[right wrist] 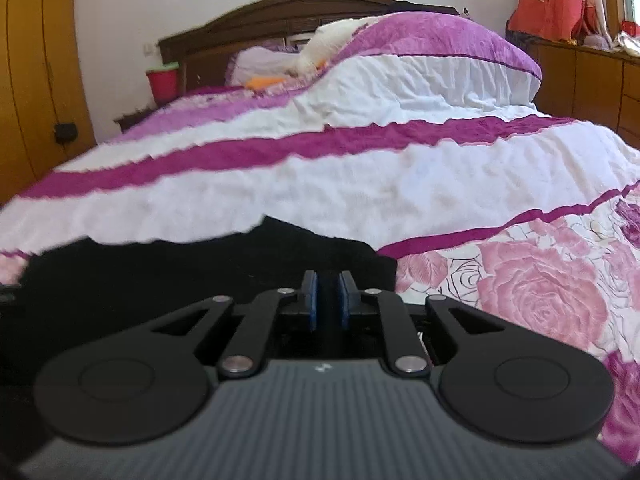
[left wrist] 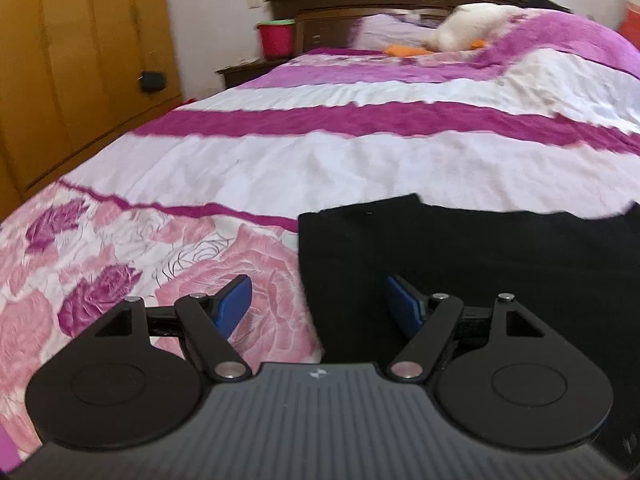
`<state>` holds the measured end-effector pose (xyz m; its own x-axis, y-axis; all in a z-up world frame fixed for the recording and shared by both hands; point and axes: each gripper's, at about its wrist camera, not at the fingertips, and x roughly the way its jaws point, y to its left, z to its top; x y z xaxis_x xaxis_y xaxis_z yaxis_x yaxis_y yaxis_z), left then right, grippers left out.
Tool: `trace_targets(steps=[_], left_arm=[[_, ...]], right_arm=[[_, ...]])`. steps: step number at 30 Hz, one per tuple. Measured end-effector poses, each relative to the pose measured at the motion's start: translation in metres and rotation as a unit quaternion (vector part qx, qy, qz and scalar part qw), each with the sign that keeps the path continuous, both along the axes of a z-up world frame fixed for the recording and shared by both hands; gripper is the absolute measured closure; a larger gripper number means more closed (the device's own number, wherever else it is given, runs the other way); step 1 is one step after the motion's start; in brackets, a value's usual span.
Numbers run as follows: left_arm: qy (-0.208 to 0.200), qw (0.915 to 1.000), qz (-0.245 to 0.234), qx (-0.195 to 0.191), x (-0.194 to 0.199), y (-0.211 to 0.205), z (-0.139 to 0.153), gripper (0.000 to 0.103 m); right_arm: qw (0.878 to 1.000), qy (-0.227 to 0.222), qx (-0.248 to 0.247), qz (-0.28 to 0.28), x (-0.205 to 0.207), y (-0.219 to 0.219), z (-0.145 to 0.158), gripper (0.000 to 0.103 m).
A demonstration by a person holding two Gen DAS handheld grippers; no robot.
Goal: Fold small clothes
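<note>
Left wrist view: left hand-held gripper (left wrist: 316,304) is released, straddling the left edge of the black garment (left wrist: 480,264), which lies flat near the bed's (left wrist: 320,160) foot edge. Right hand-held gripper (right wrist: 327,300) appears clenched on the garment's right side, probably for a fold.

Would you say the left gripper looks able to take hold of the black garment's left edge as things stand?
Probably yes: the left gripper is open, its jaws straddle the black garment's left edge, and nothing lies between them.
</note>
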<state>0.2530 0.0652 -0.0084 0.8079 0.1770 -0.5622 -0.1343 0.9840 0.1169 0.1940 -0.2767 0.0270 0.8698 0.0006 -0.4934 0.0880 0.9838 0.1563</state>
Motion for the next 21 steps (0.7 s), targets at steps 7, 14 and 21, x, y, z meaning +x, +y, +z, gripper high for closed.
trace_targets(steps=[7, 14, 21], left_arm=[[0.018, 0.9996, -0.009, 0.022, -0.007, 0.003, -0.016, 0.022], [0.020, 0.9997, -0.009, 0.003, -0.009, 0.014, -0.015, 0.018], [0.024, 0.9993, -0.028, -0.008, -0.052, 0.019, 0.007, 0.018]], right_arm=[[0.999, 0.035, 0.016, 0.014, 0.001, 0.006, -0.023, 0.090], [1.000, 0.021, 0.011, 0.006, -0.001, 0.000, -0.036, 0.092], [1.000, 0.003, 0.005, 0.002, -0.041, 0.001, -0.012, 0.062]])
